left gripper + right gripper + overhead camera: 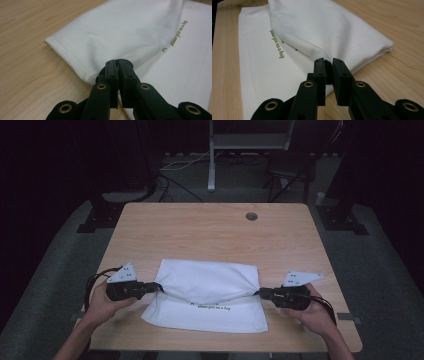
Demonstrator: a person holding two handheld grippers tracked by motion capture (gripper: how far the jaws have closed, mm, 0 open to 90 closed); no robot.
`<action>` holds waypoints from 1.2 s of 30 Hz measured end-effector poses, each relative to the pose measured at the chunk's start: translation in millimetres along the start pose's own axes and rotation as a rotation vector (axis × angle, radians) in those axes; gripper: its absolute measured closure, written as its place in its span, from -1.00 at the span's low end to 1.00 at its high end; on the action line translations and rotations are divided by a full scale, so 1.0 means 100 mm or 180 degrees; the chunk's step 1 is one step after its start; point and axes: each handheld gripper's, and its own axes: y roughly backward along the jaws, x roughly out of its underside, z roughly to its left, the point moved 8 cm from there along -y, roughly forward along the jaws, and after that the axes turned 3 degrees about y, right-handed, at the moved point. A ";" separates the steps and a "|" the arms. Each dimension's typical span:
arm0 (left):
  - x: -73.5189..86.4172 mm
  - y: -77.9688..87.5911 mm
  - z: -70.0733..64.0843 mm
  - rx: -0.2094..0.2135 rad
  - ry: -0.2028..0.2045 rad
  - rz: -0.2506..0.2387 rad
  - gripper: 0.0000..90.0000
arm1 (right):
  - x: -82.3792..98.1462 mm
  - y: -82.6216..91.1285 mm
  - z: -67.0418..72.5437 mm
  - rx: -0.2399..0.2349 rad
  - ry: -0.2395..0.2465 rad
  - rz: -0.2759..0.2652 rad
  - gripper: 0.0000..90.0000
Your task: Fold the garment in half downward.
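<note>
A white cloth with a line of small green lettering lies on the wooden table, its far layer folded toward the person. My left gripper pinches the cloth's left side, its jaws closed on a bunch of fabric. My right gripper pinches the right side the same way, with white cloth caught between its tips. Both grippers lie low and point inward toward each other. The cloth is pulled taut between them, and the lettering shows on the lower layer.
A round cable hole sits near the table's far edge. Beyond the table stand a white frame leg and dark stands on grey floor. Bare wood lies behind the cloth and at both sides.
</note>
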 end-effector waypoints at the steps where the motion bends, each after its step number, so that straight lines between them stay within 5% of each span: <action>1: -0.01 0.01 -0.01 0.0000 -0.0016 -0.0018 0.94 | -0.01 0.01 0.00 -0.0006 0.0009 -0.0011 0.82; 36: 0.20 0.29 -0.30 0.0070 -0.0035 -0.0121 0.94 | 0.07 0.22 0.32 -0.0140 0.0098 -0.0079 0.82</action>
